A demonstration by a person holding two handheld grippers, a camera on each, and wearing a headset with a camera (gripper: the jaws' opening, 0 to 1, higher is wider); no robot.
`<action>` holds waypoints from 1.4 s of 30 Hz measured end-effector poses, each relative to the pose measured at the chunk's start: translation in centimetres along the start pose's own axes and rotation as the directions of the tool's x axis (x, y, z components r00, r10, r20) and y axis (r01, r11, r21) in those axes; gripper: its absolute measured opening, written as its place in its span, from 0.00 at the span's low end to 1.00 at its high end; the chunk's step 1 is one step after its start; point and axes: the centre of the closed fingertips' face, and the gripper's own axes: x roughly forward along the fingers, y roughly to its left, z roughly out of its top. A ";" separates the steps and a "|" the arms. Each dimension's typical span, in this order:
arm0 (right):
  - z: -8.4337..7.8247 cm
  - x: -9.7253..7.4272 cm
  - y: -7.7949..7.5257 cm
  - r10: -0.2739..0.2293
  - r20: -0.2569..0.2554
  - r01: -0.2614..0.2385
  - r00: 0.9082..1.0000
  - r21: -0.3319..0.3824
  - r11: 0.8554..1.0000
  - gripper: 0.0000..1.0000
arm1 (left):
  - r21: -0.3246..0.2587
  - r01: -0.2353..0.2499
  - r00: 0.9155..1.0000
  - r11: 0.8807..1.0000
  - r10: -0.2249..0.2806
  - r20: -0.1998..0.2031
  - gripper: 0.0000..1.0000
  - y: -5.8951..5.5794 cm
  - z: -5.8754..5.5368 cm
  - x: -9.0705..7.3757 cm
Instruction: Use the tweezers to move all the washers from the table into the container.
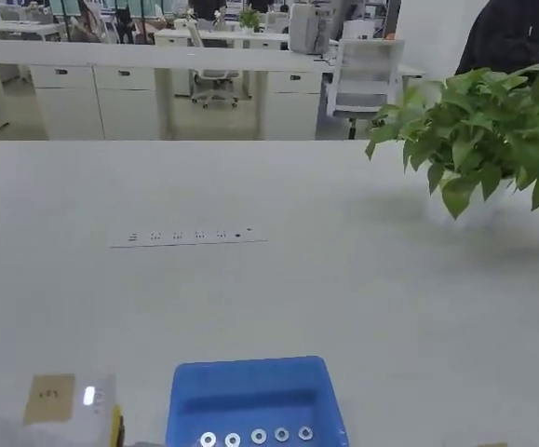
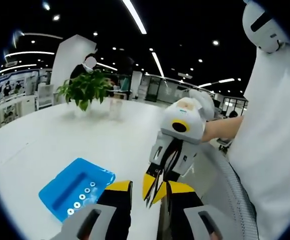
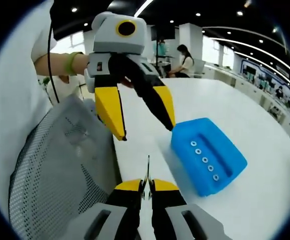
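Neatly, five washers (image 1: 258, 436) line the blue container (image 1: 250, 386) (one row); right claw (image 3: 146, 186) pinches tweezers (image 3: 148, 167), left claw (image 3: 147, 132) gapes empty.

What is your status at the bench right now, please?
Left gripper open. Right gripper shut on tweezers. Five washers in a row on blue container. Potted plant well clear.

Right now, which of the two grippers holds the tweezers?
The right gripper: its jaws are shut on the thin tweezers, while the left gripper stands open and empty.

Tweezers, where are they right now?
In the right gripper view, the tweezers poke forward from the shut right gripper, just left of the blue container.
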 end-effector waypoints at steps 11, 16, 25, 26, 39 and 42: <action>0.4 0.9 -0.2 0.045 -0.046 -0.048 0.998 -0.073 0.996 0.03 | 0.059 0.049 0.996 0.997 -0.045 -0.072 0.03 -0.5 -0.6 1.1; -0.1 1.4 0.0 0.065 -0.097 -0.076 0.993 -0.114 0.991 0.03 | 0.096 0.045 0.989 0.994 -0.031 -0.142 0.00 -0.6 -2.1 1.5; -1.0 2.1 -1.1 0.066 -0.162 -0.094 0.984 -0.168 0.981 0.03 | 0.116 -0.027 0.978 0.993 0.050 -0.201 0.00 1.2 -4.2 0.6; -1.1 2.3 -1.3 0.067 -0.170 -0.097 0.983 -0.176 0.980 0.03 | 0.117 -0.034 0.976 0.993 0.058 -0.211 0.00 1.4 -4.5 0.5; -1.5 4.7 -1.7 0.128 -0.127 -0.147 0.984 -0.155 0.977 0.04 | 0.056 -0.087 0.944 0.995 0.100 -0.316 0.00 3.4 -8.7 -0.4; -1.5 5.3 -1.7 0.149 -0.097 -0.159 0.984 -0.109 0.981 0.05 | 0.041 -0.088 0.937 0.995 0.097 -0.336 0.00 3.6 -9.7 -0.6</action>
